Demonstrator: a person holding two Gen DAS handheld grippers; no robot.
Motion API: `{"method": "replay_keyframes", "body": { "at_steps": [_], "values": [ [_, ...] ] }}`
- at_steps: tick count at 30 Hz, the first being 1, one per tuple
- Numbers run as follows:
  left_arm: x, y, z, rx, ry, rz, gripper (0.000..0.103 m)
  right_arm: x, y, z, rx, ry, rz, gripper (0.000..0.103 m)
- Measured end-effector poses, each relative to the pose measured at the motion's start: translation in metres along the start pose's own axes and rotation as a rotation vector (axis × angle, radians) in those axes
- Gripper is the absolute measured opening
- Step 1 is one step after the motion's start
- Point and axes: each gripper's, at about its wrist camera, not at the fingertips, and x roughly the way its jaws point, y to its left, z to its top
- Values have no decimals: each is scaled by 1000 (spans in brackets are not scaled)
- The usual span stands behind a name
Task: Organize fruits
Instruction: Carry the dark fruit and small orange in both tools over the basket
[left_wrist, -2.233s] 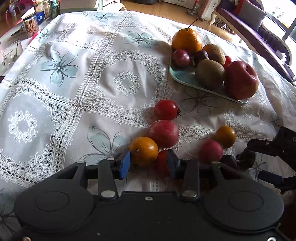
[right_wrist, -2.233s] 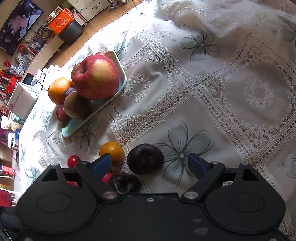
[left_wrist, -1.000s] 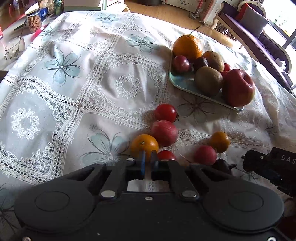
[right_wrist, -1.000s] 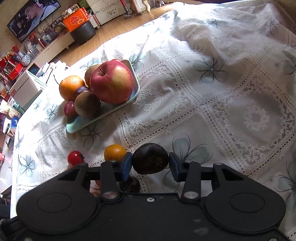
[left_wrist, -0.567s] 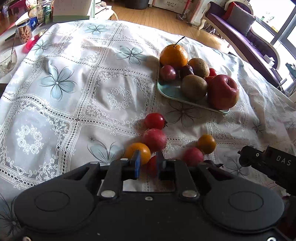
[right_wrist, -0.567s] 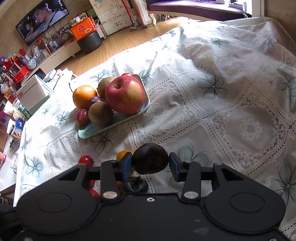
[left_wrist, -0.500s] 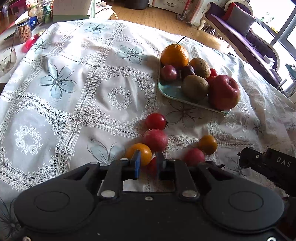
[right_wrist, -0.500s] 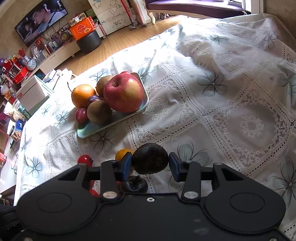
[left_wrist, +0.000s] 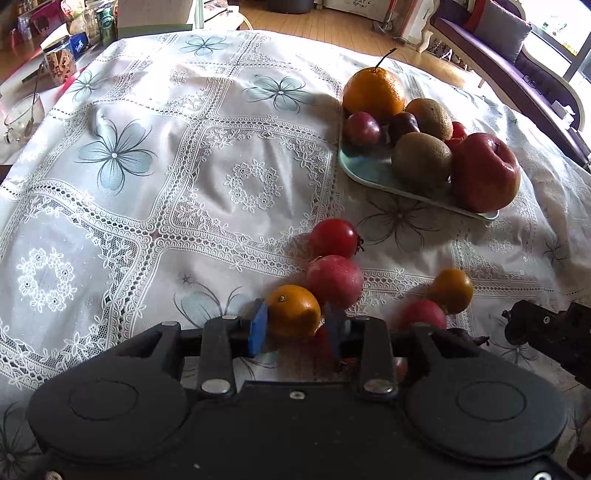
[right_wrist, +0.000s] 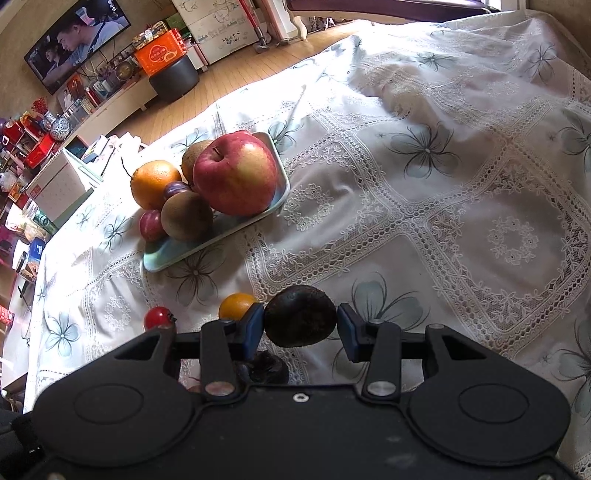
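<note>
A pale green tray holds a big orange, kiwis, plums and a red apple. Loose on the cloth lie a tomato, a pink-red fruit, a small orange and another red fruit. My left gripper is open low over the cloth, its blue pads either side of a mandarin. My right gripper is shut on a dark round fruit above the cloth. A wrinkled dark fruit lies under it.
A white lace tablecloth with blue flowers covers the table. A glass jar and a glass cup stand at the far left edge. The right gripper's body shows at the right of the left wrist view. A sofa and living-room furniture lie beyond.
My left gripper's jaws, nearly shut before, have spread and now flank the mandarin. The right gripper keeps the dark fruit and has drifted slightly.
</note>
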Motion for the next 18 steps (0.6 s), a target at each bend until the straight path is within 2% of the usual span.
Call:
{"method": "replay_keyframes", "body": {
  "at_steps": [2,6,9,14,15,18],
  "values": [
    [6,-4,2,13,23,31,44,0,1,0,-9,-3,-5,45],
    [14,-2,8,4,57,34,50,2,4,-1,-29,-2,-16,45],
    [16,-1,9,0,63,26,51,2,5,-1,-35,-6,-15,45],
    [14,-11,6,52,48,59,49,2,6,-1,-43,-3,-22,45],
    [13,-14,5,71,43,55,45,2,6,0,-42,-4,-21,45],
    [11,-12,6,78,30,34,44,0,5,-1,-39,-9,-14,45]
  ]
}}
